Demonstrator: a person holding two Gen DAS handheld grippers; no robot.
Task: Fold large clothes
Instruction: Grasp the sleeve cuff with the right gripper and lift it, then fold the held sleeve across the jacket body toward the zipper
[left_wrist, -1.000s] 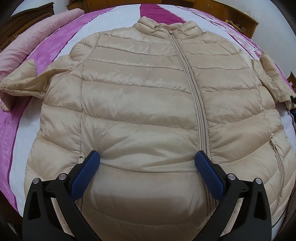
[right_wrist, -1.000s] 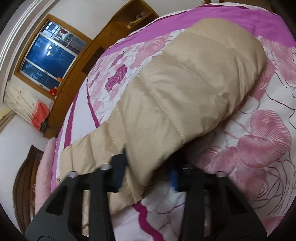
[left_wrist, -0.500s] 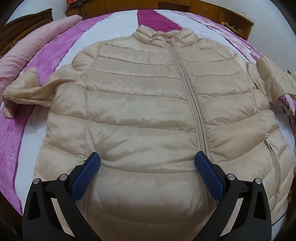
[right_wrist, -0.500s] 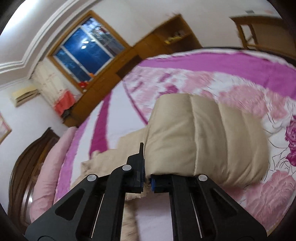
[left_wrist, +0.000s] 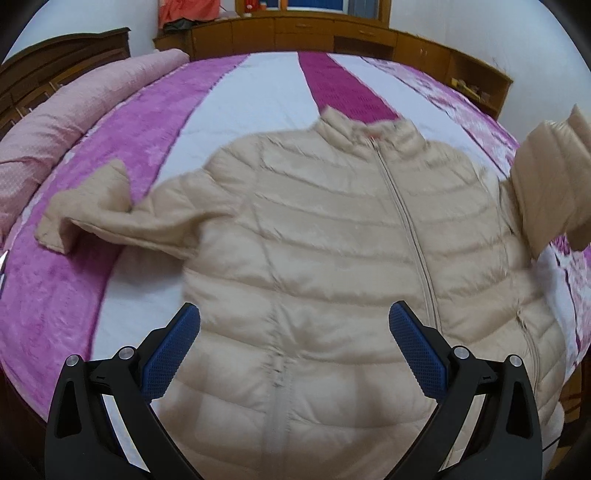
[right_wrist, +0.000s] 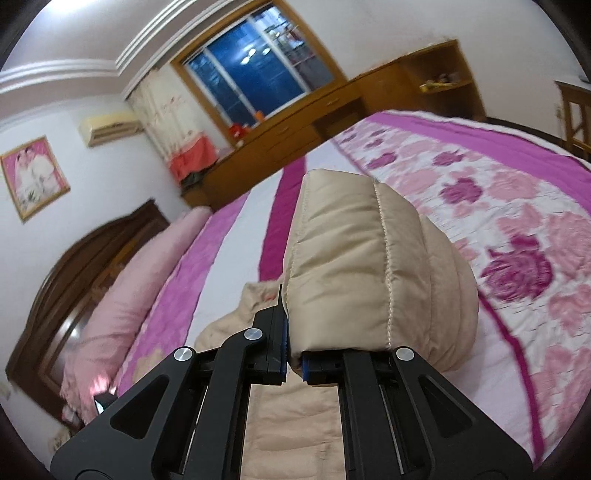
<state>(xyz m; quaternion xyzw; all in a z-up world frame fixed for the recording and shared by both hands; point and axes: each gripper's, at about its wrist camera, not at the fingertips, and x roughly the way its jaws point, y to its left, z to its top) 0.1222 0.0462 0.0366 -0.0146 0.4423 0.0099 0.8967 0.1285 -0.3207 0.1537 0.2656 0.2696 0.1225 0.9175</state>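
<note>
The jacket (left_wrist: 332, 258) lay face up on the bed (left_wrist: 240, 92), zipped, its collar pointing toward the wooden cabinets (left_wrist: 295, 29) beyond the bed's far edge. In the left wrist view, the left gripper (left_wrist: 293, 343) hung above the jacket's hem with its blue pads spread wide and nothing between them. One sleeve (left_wrist: 110, 218) lay crumpled on the pink stripe beside the jacket's body, toward the rolled pink blanket (left_wrist: 74, 110), while the other sleeve (left_wrist: 546, 184) stood lifted off the bed at the jacket's opposite shoulder. In the right wrist view, the right gripper (right_wrist: 293, 365) was clamped narrowly on the cuff end of that raised sleeve (right_wrist: 369, 277), which ballooned up in front of the camera, with the jacket's body (right_wrist: 288, 424) below it. The step in hand looked like the first sleeve fold; the next move probably called for carrying the sleeve across the jacket's chest and laying it flat before letting go. Compared with half a second earlier, the left gripper had drawn back from the jacket, so more of the bed and the cabinets showed, and the held sleeve had risen higher above the jacket's shoulder, with the right camera tilted further toward the window (right_wrist: 258, 74).
</note>
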